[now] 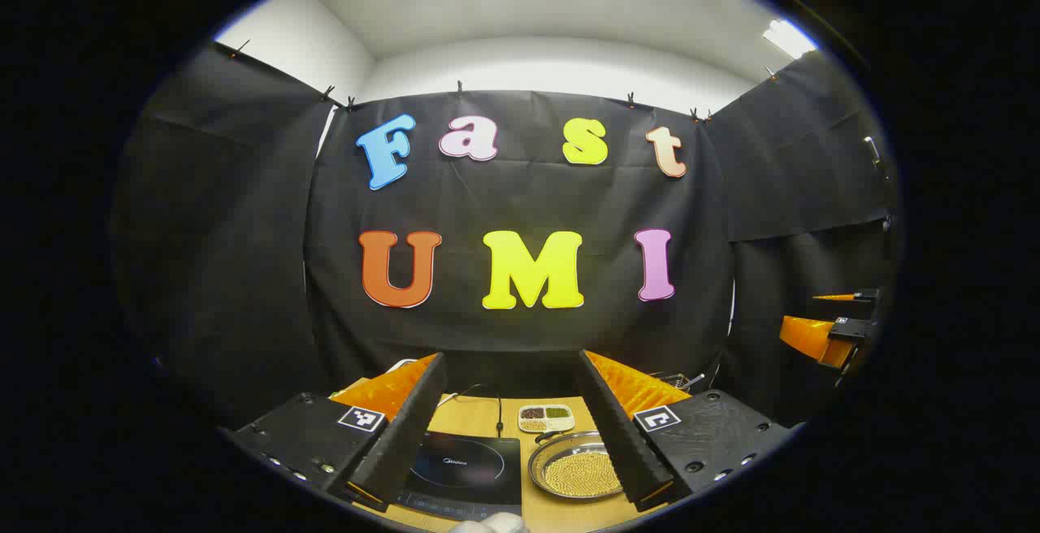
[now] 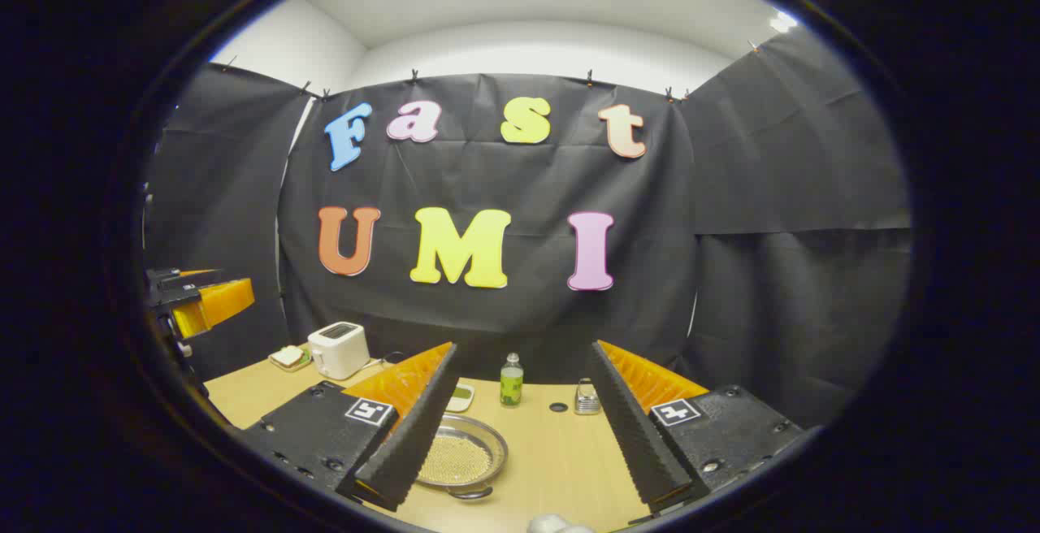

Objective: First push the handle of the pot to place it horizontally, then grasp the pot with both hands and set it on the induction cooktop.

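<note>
On the wooden table [image 2: 561, 452] a white toaster [image 2: 338, 349], a green-labelled bottle [image 2: 511, 382] and a divided dish of beans [image 1: 546, 417] stand around my pot [image 1: 575, 468], full of small yellow grains, just beside the black induction cooktop [image 1: 467, 468], while my left gripper [image 1: 508, 452] and right gripper [image 2: 520, 444] hang above, both spread wide and holding nothing.

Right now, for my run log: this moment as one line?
phase: start | left hand-held gripper: open, above cooktop | right hand-held gripper: open | pot: on table, untouched

Left tool [image 1: 510, 456], right tool [image 2: 524, 460]: black ridged fingers, orange backing, black-white square markers, screws.
</note>
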### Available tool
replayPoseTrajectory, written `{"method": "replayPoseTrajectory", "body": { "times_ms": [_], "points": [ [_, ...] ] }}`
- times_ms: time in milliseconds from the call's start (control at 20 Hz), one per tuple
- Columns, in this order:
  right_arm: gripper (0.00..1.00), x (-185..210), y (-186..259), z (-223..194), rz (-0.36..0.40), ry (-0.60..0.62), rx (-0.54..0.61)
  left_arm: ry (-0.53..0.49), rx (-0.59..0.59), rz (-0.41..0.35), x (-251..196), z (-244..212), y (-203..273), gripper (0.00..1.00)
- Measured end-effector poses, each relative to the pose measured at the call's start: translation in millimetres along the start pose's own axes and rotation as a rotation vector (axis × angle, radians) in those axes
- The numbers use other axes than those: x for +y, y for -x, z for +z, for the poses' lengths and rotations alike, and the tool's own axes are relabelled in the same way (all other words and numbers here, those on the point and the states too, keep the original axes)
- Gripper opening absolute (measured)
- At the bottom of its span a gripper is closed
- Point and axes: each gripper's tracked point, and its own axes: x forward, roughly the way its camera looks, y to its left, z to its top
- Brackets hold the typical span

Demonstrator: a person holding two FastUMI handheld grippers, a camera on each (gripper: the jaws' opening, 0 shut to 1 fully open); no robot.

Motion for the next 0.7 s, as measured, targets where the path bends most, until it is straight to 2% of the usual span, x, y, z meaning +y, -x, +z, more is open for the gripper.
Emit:
{"method": "replayPoseTrajectory", "body": {
  "times_ms": [50,700],
  "points": [
    [0.99,-0.2,0.0,-0.1,-0.002,-0.003,0.001,-0.002,-0.006,-0.002,1.5,1.1,1.5,0.95],
    [0.96,18.3,8.3,-10.2,0.039,0.006,0.057,-0.011,-0.004,0.015,18.3,-0.4,21.1,0.95]
  ]
}}
